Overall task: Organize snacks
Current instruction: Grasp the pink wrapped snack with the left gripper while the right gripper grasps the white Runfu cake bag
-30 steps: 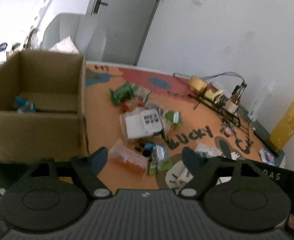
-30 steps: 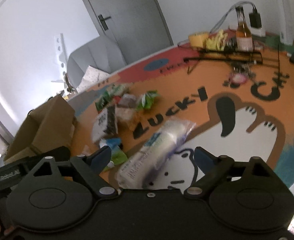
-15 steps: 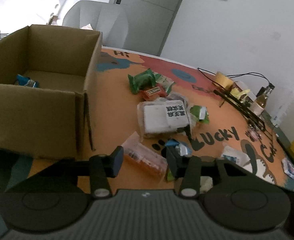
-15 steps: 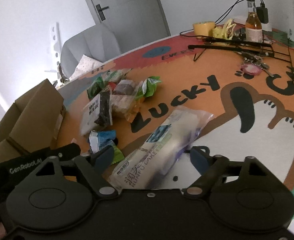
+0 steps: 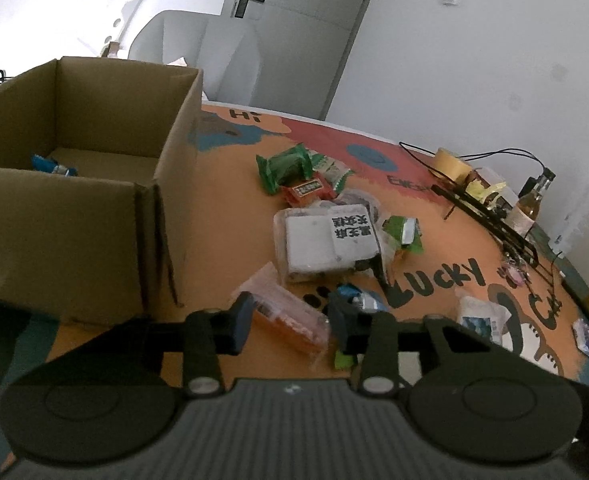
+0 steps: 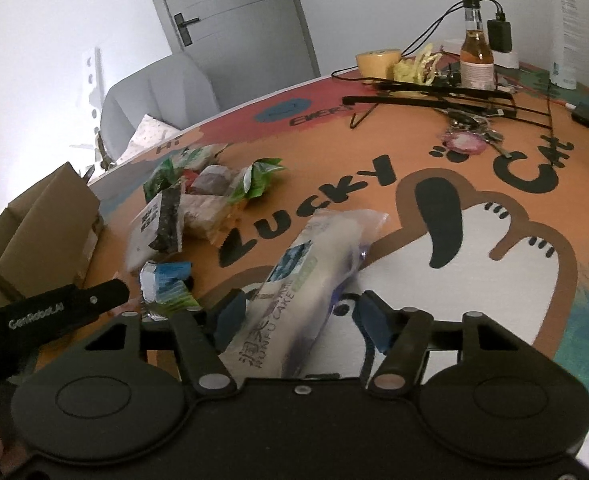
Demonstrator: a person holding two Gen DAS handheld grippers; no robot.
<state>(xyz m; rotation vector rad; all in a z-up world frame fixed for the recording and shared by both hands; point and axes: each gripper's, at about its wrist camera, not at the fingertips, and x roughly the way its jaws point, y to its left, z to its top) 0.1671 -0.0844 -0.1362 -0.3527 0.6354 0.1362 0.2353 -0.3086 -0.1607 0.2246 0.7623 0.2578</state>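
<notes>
Cardboard dominates the left of the scene: an open brown box (image 5: 94, 208) stands on a table covered by an orange cartoon mat (image 5: 222, 224) lettered "LUCKY CAT", with 1 blue-wrapped snack (image 5: 52, 166) lying on the box floor. Behind it, a grey upholstered chair (image 5: 198, 56) sits before a grey door (image 5: 294, 28) in a plain white wall.

Just right of the box, the left gripper (image 5: 290, 320) is closing its jaws around a clear packet with orange contents (image 5: 286, 316); the packet lies between the pads, its long axis slanting from upper left to lower right in the left wrist view, and whether the pads already press on it cannot be told. Beyond it lies a loose heap of snacks: a green bag (image 5: 282, 166), a red bar (image 5: 306, 190) and a white block with black lettering (image 5: 326, 240).

Further right, the right gripper (image 6: 302, 316) is closing on a long clear-wrapped cake pack (image 6: 306, 280). The pack lies between the pads, its long axis running away from the camera and leaning up to the right; the left pad touches the wrapper while the right pad stands clear.

At the far right edge, a black wire rack (image 6: 434, 96), a roll of yellow tape (image 6: 376, 62) and an amber bottle (image 6: 476, 56) stand near the wall.
</notes>
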